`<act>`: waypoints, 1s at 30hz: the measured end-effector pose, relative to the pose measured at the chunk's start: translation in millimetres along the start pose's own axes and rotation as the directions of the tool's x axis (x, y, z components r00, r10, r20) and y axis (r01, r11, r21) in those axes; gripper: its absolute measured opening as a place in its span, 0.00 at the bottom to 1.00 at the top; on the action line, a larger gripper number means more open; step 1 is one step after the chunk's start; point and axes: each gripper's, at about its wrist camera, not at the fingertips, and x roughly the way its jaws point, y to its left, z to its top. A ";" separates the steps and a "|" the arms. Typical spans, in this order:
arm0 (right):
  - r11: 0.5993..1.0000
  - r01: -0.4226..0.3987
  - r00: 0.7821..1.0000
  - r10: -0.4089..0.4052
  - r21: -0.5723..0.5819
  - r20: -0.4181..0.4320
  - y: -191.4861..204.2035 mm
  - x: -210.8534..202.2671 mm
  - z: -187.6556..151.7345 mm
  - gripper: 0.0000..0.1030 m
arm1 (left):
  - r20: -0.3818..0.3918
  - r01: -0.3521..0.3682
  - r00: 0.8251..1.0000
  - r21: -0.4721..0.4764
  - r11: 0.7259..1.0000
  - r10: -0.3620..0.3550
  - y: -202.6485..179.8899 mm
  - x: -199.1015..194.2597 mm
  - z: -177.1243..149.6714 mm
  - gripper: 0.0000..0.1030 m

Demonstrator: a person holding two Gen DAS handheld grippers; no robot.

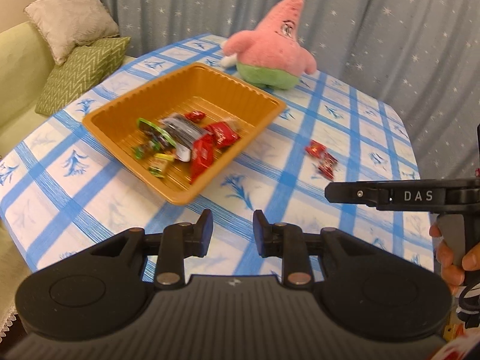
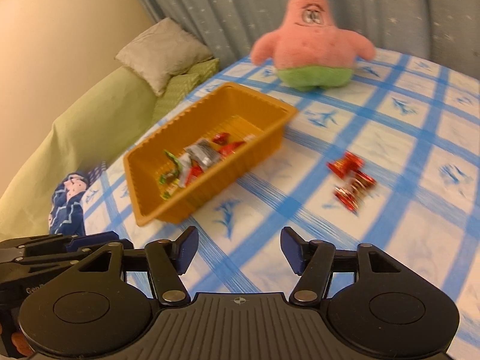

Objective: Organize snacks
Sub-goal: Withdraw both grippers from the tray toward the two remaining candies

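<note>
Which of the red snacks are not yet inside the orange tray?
The two red candies lying loose on the checked tablecloth, to the right of the orange tray. The other red packets already lie inside it.

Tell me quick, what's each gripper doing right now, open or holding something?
Left gripper: open, holding nothing, above the tablecloth.
Right gripper: open, holding nothing.

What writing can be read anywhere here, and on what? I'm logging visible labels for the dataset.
"DAS": on the right hand-held gripper, seen from the left wrist view.
"Gen": cut-off lettering on the left hand-held gripper, rest hidden.
Snack wrappers in the orange tray and red candies on the tablecloth: print too blurred to read.
</note>
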 end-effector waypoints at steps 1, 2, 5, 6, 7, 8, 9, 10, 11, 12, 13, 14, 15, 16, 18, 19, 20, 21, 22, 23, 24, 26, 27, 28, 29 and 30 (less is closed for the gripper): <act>1.000 0.007 1.000 -0.007 0.008 0.000 -3.5 -4.1 -4.0 0.60 | -0.004 0.004 1.000 0.003 1.000 -0.004 -2.9 0.1 -1.9 0.25; 1.000 0.012 1.000 -0.012 0.017 0.001 -6.9 -7.4 -7.3 0.60 | -0.009 0.008 1.000 0.008 1.000 -0.008 -6.3 0.3 -3.7 0.25; 0.999 0.031 1.000 -0.031 0.041 0.003 -17.9 -17.8 -16.7 0.60 | -0.020 0.020 1.000 0.026 0.999 -0.020 -16.9 1.9 -8.6 0.25; 0.998 0.038 0.999 -0.038 0.047 0.004 -21.4 -21.0 -19.3 0.60 | -0.025 0.025 0.999 0.033 0.999 -0.024 -20.5 2.7 -10.4 0.25; 0.998 0.046 0.999 -0.047 0.052 0.005 -24.5 -23.9 -21.7 0.60 | -0.029 0.030 0.999 0.040 0.999 -0.028 -24.2 3.6 -11.7 0.25; 0.997 0.056 0.998 -0.057 0.056 0.007 -28.2 -26.7 -24.5 0.60 | -0.033 0.035 0.999 0.046 0.998 -0.033 -27.8 4.7 -12.7 0.25; 0.996 0.066 0.998 -0.067 0.062 0.009 -31.7 -29.2 -27.1 0.60 | -0.037 0.040 0.999 0.053 0.998 -0.038 -31.3 5.9 -13.6 0.25; 0.995 0.075 0.997 -0.076 0.070 0.011 -35.5 -31.5 -29.6 0.60 | -0.040 0.046 0.998 0.061 0.997 -0.043 -34.7 7.4 -14.4 0.25; 0.993 0.083 0.996 -0.084 0.079 0.013 -39.4 -33.7 -31.8 0.60 | -0.042 0.050 0.998 0.068 0.996 -0.047 -38.3 8.8 -15.2 0.25; 0.992 0.092 0.995 -0.094 0.088 0.016 -43.1 -35.8 -33.7 0.60 | -0.044 0.055 0.998 0.074 0.996 -0.052 -41.5 10.6 -15.7 0.25; 0.990 0.101 0.994 -0.104 0.094 0.020 -46.4 -37.4 -35.1 0.60 | -0.047 0.059 0.997 0.079 0.995 -0.055 -44.5 12.6 -16.1 0.25; 0.989 0.111 0.993 -0.113 0.098 0.022 -49.5 -39.0 -36.3 0.60 | -0.050 0.062 0.997 0.085 0.994 -0.058 -47.4 15.0 -16.1 0.25; 0.988 0.120 0.992 -0.123 0.099 0.023 -52.1 -40.0 -36.9 0.60 | -0.053 0.065 0.997 0.091 0.994 -0.061 -50.0 17.2 -15.8 0.25; 0.987 0.128 0.991 -0.131 0.101 0.023 -54.5 -40.9 -37.6 0.60 | -0.056 0.068 0.996 0.097 0.993 -0.063 -52.9 20.0 -15.2 0.25; 0.984 0.140 0.989 -0.143 0.107 0.024 -59.8 -41.8 -38.5 0.60 | -0.057 0.075 0.996 0.110 0.991 -0.069 -58.5 25.3 -13.6 0.25; 0.983 0.144 0.989 -0.147 0.111 0.024 -62.1 -42.3 -39.0 0.60 | -0.058 0.078 0.996 0.116 0.990 -0.072 -61.4 28.0 -12.2 0.25; 0.982 0.148 0.988 -0.151 0.116 0.023 -63.8 -42.2 -39.5 0.60 | -0.057 0.082 0.995 0.121 0.989 -0.076 -63.6 30.3 -10.9 0.25; 0.981 0.152 0.988 -0.156 0.120 0.022 -65.8 -42.1 -39.6 0.60 | -0.057 0.086 0.995 0.126 0.988 -0.080 -65.8 33.0 -9.4 0.25; 0.980 0.156 0.987 -0.160 0.123 0.021 -67.9 -41.6 -39.5 0.60 | -0.058 0.090 0.995 0.132 0.987 -0.083 -68.1 35.9 -7.5 0.25; 0.979 0.159 0.986 -0.163 0.127 0.020 -69.5 -41.2 -39.4 0.60 | -0.059 0.093 0.995 0.138 0.986 -0.086 -70.1 39.0 -5.6 0.25; 0.978 0.162 0.986 -0.166 0.130 0.019 -71.3 -40.6 -38.9 0.60 | -0.060 0.097 0.994 0.145 0.985 -0.089 -72.1 41.9 -3.6 0.25; 0.976 0.168 0.985 -0.172 0.138 0.019 -74.4 -38.9 -37.2 0.60 | -0.059 0.103 0.994 0.157 0.982 -0.095 -75.2 47.9 0.8 0.25; 0.975 0.170 0.984 -0.175 0.141 0.020 -75.9 -37.7 -36.1 0.60 | -0.059 0.107 0.993 0.163 0.981 -0.098 -76.3 51.1 3.5 0.25; 0.975 0.172 0.984 -0.176 0.144 0.020 -77.2 -36.6 -34.9 0.60 | -0.059 0.110 0.993 0.166 0.980 -0.101 -77.2 54.5 6.1 0.25; 0.974 0.175 0.984 -0.179 0.145 0.019 -78.5 -35.0 -33.4 0.60 | -0.061 0.113 0.993 0.169 0.979 -0.104 -77.8 57.9 8.5 0.25; 0.973 0.178 0.983 -0.183 0.146 0.019 -79.7 -33.2 -31.8 0.60 | -0.062 0.115 0.993 0.173 0.978 -0.105 -79.0 61.6 11.1 0.25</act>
